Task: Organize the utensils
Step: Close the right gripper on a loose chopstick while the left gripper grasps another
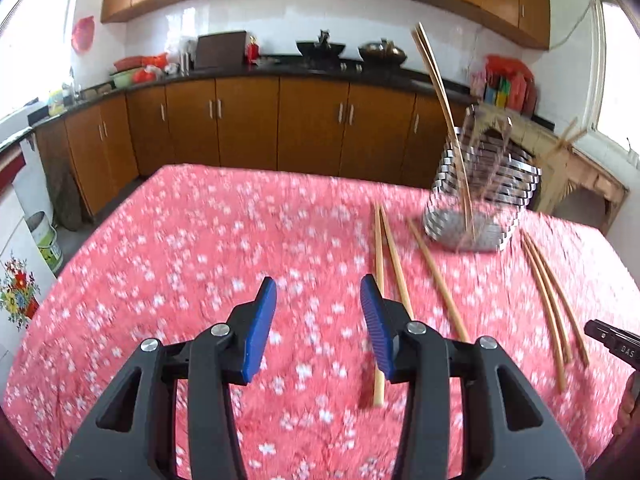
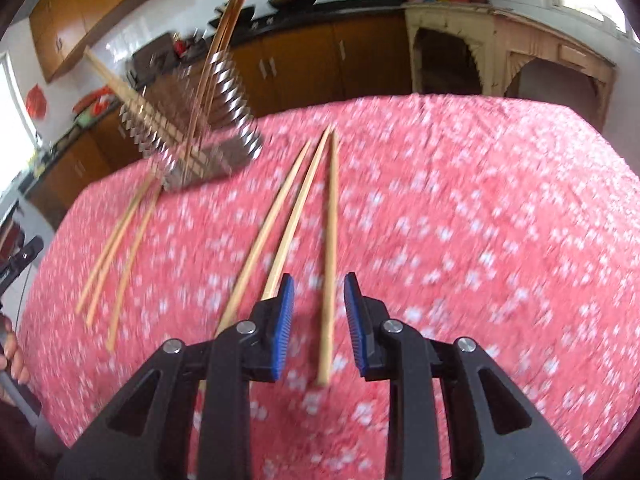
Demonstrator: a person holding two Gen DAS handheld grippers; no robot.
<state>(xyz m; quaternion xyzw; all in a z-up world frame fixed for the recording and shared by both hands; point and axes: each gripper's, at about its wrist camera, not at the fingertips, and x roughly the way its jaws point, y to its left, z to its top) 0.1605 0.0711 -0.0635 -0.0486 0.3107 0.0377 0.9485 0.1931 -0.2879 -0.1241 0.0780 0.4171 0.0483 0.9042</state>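
A steel slatted utensil holder stands on the red floral tablecloth, with a few chopsticks upright in it. Three loose chopsticks lie left of the holder and three more lie to its right. My left gripper is open and empty above the cloth, just left of the nearest chopsticks. In the right wrist view the holder is at far left. My right gripper is open, its jaws either side of one chopstick lying on the cloth. Two more chopsticks lie just left of it.
Brown kitchen cabinets and a dark counter with pots run behind the table. A cream wooden stand is at the far right. Three other chopsticks lie at the left of the right wrist view. The right gripper's tip shows at the left view's right edge.
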